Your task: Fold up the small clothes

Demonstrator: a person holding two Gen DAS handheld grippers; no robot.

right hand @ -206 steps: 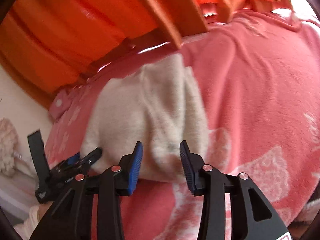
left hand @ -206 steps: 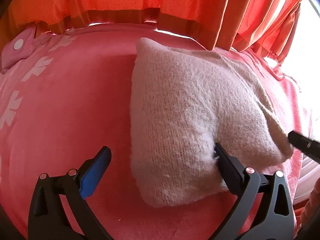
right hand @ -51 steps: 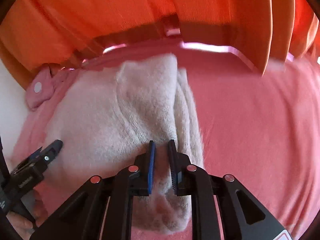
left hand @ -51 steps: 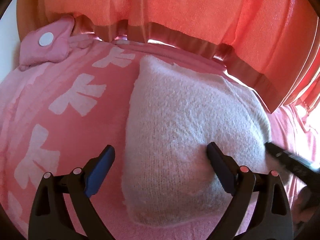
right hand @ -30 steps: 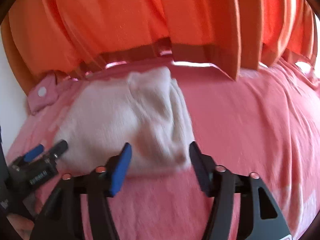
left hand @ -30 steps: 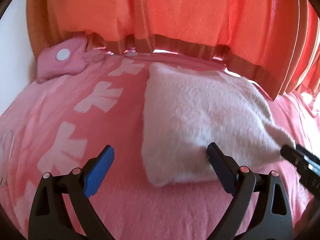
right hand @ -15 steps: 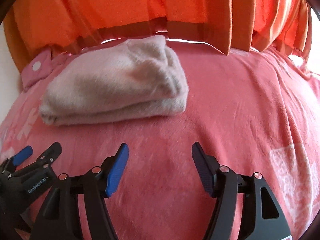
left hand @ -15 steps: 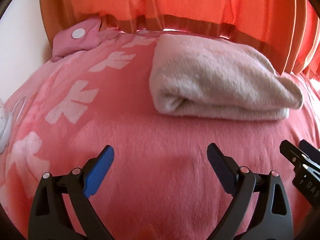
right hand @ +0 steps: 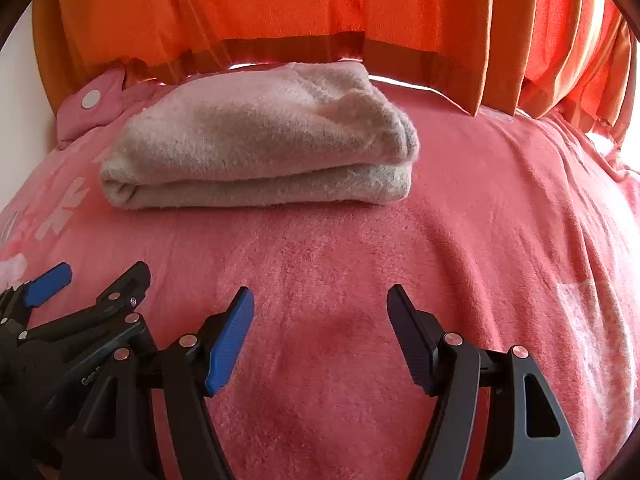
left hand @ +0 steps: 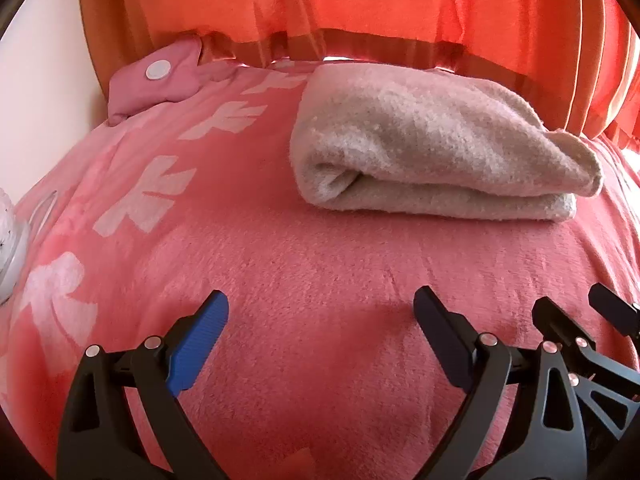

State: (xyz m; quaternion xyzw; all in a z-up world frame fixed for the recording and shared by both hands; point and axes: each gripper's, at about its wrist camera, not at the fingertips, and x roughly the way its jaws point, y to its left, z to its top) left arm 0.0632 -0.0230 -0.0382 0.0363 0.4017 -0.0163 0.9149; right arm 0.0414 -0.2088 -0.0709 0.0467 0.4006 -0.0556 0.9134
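Note:
A cream fuzzy knit garment (left hand: 432, 148) lies folded in a thick stack on the pink blanket (left hand: 320, 280), towards the far side; it also shows in the right wrist view (right hand: 260, 148). My left gripper (left hand: 320, 320) is open and empty, low over the blanket, well short of the garment. My right gripper (right hand: 320, 316) is open and empty, also short of it. The right gripper shows at the right edge of the left wrist view (left hand: 580, 332), and the left gripper at the left of the right wrist view (right hand: 88, 280).
Orange curtains (right hand: 320, 8) hang right behind the garment. A pink pillow corner with a white button (left hand: 160, 76) lies at the far left. The blanket has white bow prints (left hand: 148, 200) on its left part. A white object (left hand: 8, 248) sits at the left edge.
My right gripper let go of the garment's edge and opened. Both grippers pulled back and dropped low, so the folded garment now lies further away, untouched.

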